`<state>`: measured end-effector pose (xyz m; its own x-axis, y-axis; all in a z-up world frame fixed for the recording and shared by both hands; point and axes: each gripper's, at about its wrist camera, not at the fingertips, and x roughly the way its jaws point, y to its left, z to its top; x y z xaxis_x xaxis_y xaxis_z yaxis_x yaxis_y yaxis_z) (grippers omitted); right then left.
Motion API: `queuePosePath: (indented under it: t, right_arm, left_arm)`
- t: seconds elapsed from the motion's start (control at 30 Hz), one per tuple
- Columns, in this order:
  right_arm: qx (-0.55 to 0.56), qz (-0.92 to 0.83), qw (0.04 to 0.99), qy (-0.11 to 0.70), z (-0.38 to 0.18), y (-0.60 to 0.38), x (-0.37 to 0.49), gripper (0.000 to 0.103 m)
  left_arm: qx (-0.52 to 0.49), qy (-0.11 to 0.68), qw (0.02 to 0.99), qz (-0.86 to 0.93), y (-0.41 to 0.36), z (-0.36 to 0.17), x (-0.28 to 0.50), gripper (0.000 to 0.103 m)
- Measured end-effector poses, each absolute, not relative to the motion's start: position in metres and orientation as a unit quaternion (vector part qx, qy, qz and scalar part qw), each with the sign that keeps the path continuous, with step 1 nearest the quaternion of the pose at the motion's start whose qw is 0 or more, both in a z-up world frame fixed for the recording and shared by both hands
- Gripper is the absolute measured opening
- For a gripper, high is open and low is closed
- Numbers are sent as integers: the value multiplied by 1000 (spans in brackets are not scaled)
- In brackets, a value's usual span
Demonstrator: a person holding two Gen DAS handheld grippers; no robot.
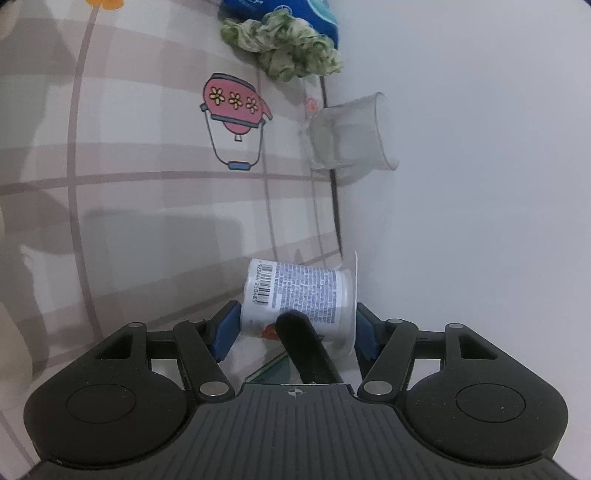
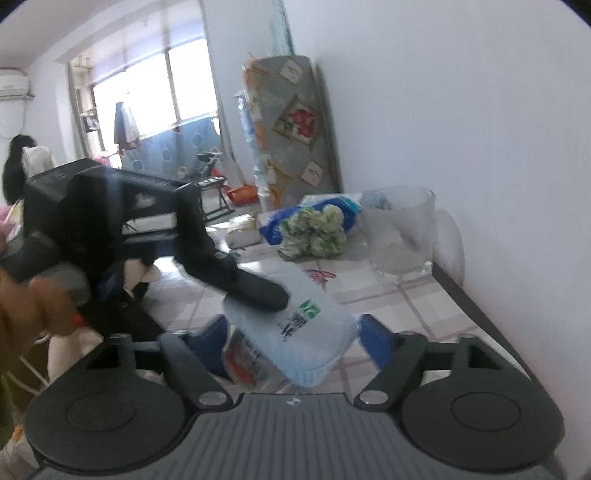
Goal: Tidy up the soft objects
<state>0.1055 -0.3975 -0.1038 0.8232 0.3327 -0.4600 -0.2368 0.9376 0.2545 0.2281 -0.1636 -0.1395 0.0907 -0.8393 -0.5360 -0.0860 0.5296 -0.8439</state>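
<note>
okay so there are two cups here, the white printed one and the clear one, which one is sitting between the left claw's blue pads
The white yogurt cup with the barcode, lying sideways between the left claw pads. The clear glass cup stands apart, farther along the wall.

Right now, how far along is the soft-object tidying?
Done: nothing looks sorted; the green scrunchie lies against the blue pack by the wall. In hand: both grippers, left gripper and right gripper, clamp the yogurt cup. Left: place the cup; the clear glass jug looks empty.
</note>
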Motion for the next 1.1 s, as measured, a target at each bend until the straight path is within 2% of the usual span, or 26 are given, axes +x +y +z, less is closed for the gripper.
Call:
queuePosePath:
  t: [0.13, 0.23, 0.3, 0.53, 0.73, 1.1]
  right_arm:
    - [85, 150, 951, 258, -105, -395, 105, 61]
    - [50, 149, 954, 254, -104, -384, 102, 61]
    - [22, 148, 956, 253, -103, -375, 102, 61]
    - [-49, 144, 956, 251, -101, -353, 100, 61]
    - [-59, 152, 955, 246, -101, -345, 95, 65]
    - [-25, 117, 960, 251, -105, -369, 66, 72]
  left_arm:
    - [-373, 606, 636, -299, -166, -138, 229, 65]
    - [-358, 606, 644, -298, -170, -137, 230, 72]
    - [-346, 604, 655, -296, -170, -134, 229, 81]
    - [-285, 544, 741, -269, -162, -93, 220, 95]
    - [-221, 496, 794, -275, -161, -69, 204, 98]
    - [-88, 474, 833, -272, -185, -75, 175, 100]
